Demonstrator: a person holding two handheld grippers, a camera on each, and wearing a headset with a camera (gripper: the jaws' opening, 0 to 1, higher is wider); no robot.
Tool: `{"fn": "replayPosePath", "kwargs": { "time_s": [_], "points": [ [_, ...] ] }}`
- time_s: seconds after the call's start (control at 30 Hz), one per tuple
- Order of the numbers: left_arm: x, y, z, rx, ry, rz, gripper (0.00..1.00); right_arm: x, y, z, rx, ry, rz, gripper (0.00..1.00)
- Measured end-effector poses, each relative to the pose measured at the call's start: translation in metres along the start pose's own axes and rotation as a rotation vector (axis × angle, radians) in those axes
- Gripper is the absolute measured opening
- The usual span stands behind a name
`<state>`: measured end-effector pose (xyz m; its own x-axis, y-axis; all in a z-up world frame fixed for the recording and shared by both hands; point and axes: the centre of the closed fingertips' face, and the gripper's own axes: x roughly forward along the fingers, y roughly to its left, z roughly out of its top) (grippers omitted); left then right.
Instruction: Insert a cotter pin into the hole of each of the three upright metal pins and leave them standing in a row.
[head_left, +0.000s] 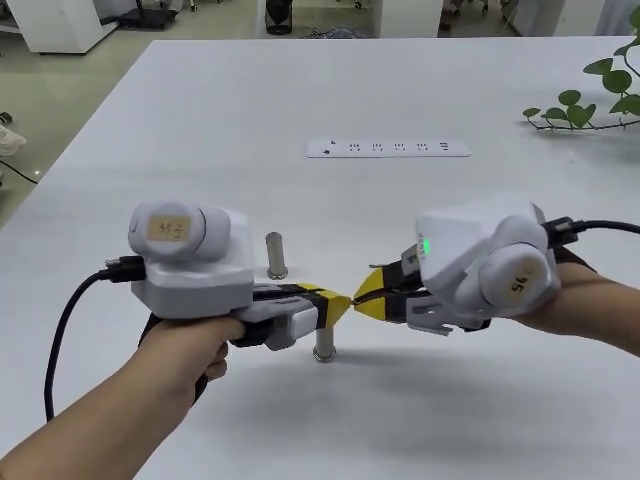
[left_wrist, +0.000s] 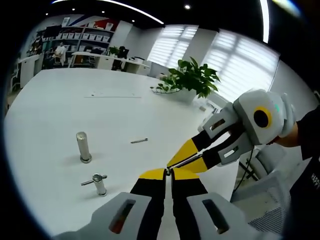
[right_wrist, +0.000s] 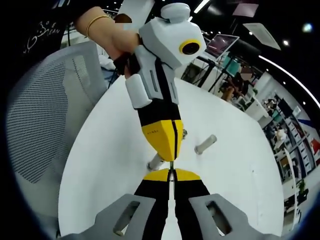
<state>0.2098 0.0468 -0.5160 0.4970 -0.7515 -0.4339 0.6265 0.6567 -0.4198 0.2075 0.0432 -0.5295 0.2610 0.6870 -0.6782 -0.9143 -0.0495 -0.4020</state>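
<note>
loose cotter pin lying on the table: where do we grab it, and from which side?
Take the loose cotter pin at mid-length, coming from straight above, with the grip closing across its thin width. It lies flat on the table, so a side approach would find almost nothing to catch. Which end is the loop is too small to tell.

White table (head_left: 200, 150), power strip (head_left: 387, 148), leafy plant (left_wrist: 192, 77), bright blinded windows (left_wrist: 235, 60)

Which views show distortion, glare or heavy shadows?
Head view: no visible bending, soft even light, faint shadow under the upright pin. Left gripper view: strong fisheye curving, windows glaring behind the plant, cotter pin sharp. Right gripper view: same curving, table evenly lit.
</note>
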Motion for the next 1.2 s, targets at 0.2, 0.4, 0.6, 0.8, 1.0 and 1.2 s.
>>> {"fn": "replayPosePath", "kwargs": {
  "time_s": [0.2, 0.4, 0.6, 0.8, 1.0, 1.2],
  "points": [
    [-0.0002, 0.0006, -0.0003, -0.023, -0.011, -0.005, 0.00, 0.0001, -0.0001, -0.0002, 0.002, 0.000, 0.000, 0.00],
    [0.0005, 0.0014, 0.0000, -0.004, -0.023, -0.017, 0.00, 0.0005, 0.0003, -0.0007, 0.029, -0.006, 0.003, 0.00],
    [0.0000, 0.0016, 0.0038, 0.021, -0.043, -0.026, 0.00, 0.0011, -0.0009, -0.0017, 0.081, -0.010, 0.003, 0.00],
    [-0.0026, 0.0012, 0.0055, 0.053, -0.051, -0.033, 0.00, 0.0022, -0.0016, -0.0013, 0.145, -0.037, 0.002, 0.00],
    [-0.0033, 0.0017, 0.0042, 0.107, -0.047, -0.044, 0.00, 0.0028, 0.0005, -0.0019, 0.255, -0.061, 0.026, 0.00],
    [-0.0058, 0.0047, -0.0009, 0.158, -0.041, -0.037, 0.00, 0.0033, 0.0040, -0.0060, 0.391, -0.087, 0.059, 0.05]
  ]
}}
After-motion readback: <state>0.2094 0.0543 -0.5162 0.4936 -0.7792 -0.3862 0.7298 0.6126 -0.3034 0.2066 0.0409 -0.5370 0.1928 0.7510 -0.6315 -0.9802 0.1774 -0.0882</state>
